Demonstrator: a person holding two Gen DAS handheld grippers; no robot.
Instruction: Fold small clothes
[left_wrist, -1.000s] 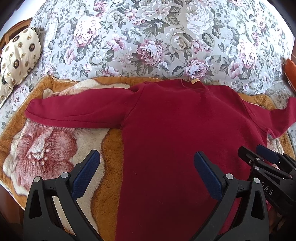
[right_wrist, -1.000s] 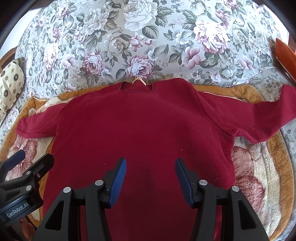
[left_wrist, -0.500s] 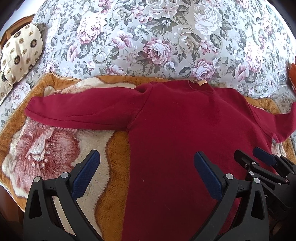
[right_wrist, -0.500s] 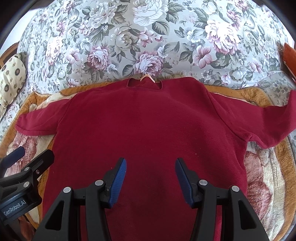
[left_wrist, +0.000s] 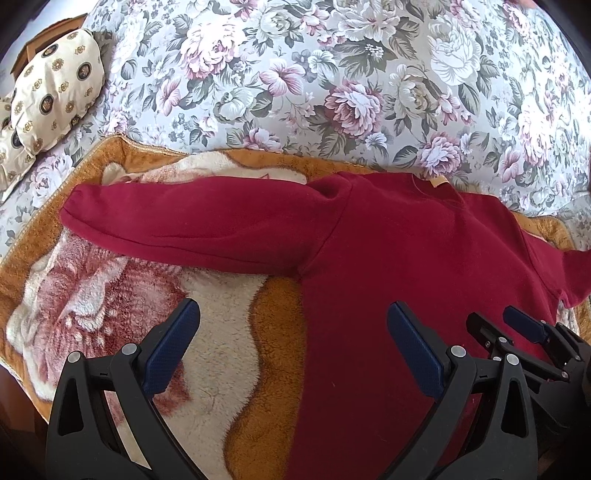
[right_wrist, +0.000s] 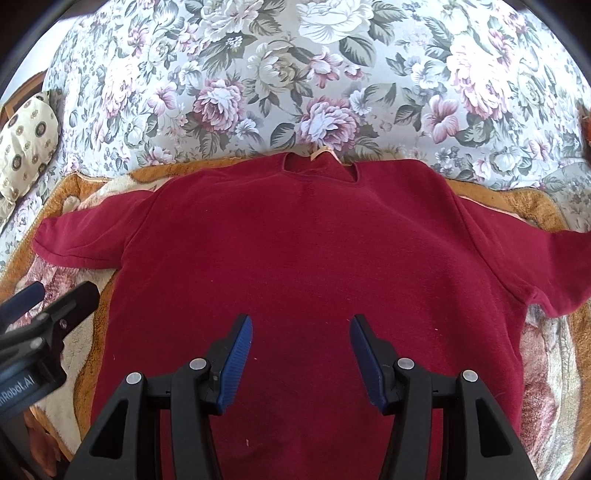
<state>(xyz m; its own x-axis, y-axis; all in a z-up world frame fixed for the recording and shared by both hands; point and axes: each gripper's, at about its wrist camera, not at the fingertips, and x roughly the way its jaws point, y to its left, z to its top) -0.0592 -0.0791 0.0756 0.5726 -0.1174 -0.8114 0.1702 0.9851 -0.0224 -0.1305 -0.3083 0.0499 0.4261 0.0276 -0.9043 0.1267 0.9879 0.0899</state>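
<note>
A dark red long-sleeved sweater (right_wrist: 303, 251) lies flat on a fleece blanket, neck away from me, both sleeves spread out sideways. In the left wrist view its left sleeve (left_wrist: 192, 225) stretches across the blanket. My left gripper (left_wrist: 291, 328) hovers open above the sweater's left side edge, one finger over the blanket, the other over red cloth, holding nothing. My right gripper (right_wrist: 301, 332) hangs open over the middle of the sweater's body, nothing between its blue pads. Each gripper shows at the edge of the other's view: the right gripper (left_wrist: 517, 332) and the left gripper (right_wrist: 48, 295).
An orange and cream fleece blanket (left_wrist: 207, 413) with a pink flower print lies under the sweater, on a floral bedspread (right_wrist: 332, 74). A cream patterned pillow (left_wrist: 51, 103) sits at the far left. A wooden piece (left_wrist: 37, 44) shows behind the pillow.
Both grippers have slid leftward over the sweater, so it now sits further right in both views. More of the left sleeve and blanket shows under the left gripper. Both stay open.
</note>
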